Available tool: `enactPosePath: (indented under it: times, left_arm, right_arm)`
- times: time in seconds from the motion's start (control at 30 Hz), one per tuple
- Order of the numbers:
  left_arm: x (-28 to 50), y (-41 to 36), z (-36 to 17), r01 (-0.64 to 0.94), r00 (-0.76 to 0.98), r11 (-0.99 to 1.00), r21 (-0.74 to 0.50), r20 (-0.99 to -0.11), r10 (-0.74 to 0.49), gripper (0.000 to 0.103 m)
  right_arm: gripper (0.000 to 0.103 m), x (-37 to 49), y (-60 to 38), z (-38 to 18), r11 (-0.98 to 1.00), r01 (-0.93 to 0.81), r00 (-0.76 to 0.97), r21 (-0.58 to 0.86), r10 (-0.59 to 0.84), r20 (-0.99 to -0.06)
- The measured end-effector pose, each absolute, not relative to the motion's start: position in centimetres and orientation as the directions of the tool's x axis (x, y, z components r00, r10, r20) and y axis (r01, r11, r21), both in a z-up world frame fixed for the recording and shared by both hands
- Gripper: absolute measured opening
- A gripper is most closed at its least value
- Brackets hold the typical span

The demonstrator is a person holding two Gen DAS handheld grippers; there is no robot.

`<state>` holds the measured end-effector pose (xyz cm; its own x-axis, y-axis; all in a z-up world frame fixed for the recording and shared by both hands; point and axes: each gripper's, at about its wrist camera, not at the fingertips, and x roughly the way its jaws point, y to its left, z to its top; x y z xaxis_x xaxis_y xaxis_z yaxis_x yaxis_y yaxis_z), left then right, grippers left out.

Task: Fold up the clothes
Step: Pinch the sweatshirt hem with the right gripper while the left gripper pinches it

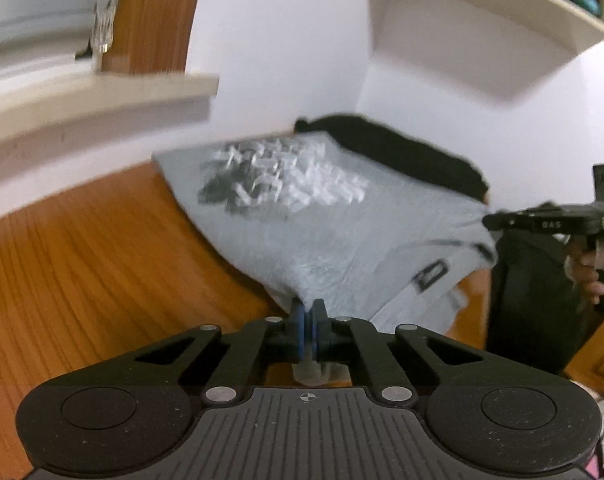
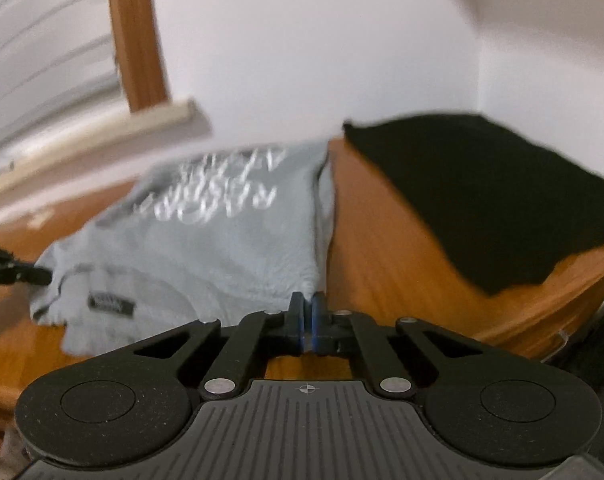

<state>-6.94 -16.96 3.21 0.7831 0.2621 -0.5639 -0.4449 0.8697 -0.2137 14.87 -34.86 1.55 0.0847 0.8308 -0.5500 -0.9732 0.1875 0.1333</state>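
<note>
A grey T-shirt (image 1: pixel 302 220) with a white print lies on a wooden table (image 1: pixel 82 260), neck label toward me. My left gripper (image 1: pixel 308 308) is shut on the shirt's near edge, and a bit of grey fabric hangs below the pads. In the right wrist view the same grey T-shirt (image 2: pixel 222 240) spreads to the left, and my right gripper (image 2: pixel 308 304) is shut on its near right corner. The right gripper (image 1: pixel 490 220) also shows at the shirt's right side in the left wrist view, held by a hand (image 1: pixel 590 276). The left gripper (image 2: pixel 46 276) pokes in at the left edge.
A folded black garment (image 2: pixel 482 192) lies on the table (image 2: pixel 382 240) to the right of the shirt, against the white wall. A pale ledge (image 1: pixel 102 108) juts out at the left and a wall shelf (image 1: pixel 502 20) hangs above. A dark bulky object (image 1: pixel 534 300) stands beside the table.
</note>
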Motion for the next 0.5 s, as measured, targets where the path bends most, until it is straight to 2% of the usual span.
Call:
enactPosePath:
  times: [0.2,0.27,0.33,0.43,0.5]
  left_arm:
    - [-8.5,-18.2,7.6,-0.397,0.844,0.882,-0.255,-0.479,0.241,0.002]
    - [-8.5,-18.9,8.0,-0.373,0.849,0.891,-0.260,-0.483,0.214,0.002]
    - [-8.3,-19.4,7.3,-0.373,0.838,0.892,-0.254,-0.505,0.206,0.002]
    - [-8.0,-19.4,4.0,-0.385,0.797,0.883,-0.269,-0.580,0.170,0.003]
    - [-7.7,-19.1,2.2,-0.407,0.764,0.870,-0.277,-0.626,0.157,0.003]
  right_arm:
    - [0.002,15.8,-37.3,6.1,0.198,-0.970,0.113,0.143,0.883,-0.455]
    - [0.002,16.3,-38.4,7.1,0.194,-0.970,0.112,0.146,0.890,-0.442]
    - [0.002,16.8,-38.8,6.2,0.190,-0.968,0.088,0.164,0.870,-0.485]
    - [0.003,17.2,-38.3,2.6,0.198,-0.963,0.052,0.183,0.801,-0.596]
    - [0.008,17.1,-37.7,0.6,0.211,-0.963,0.051,0.169,0.756,-0.653]
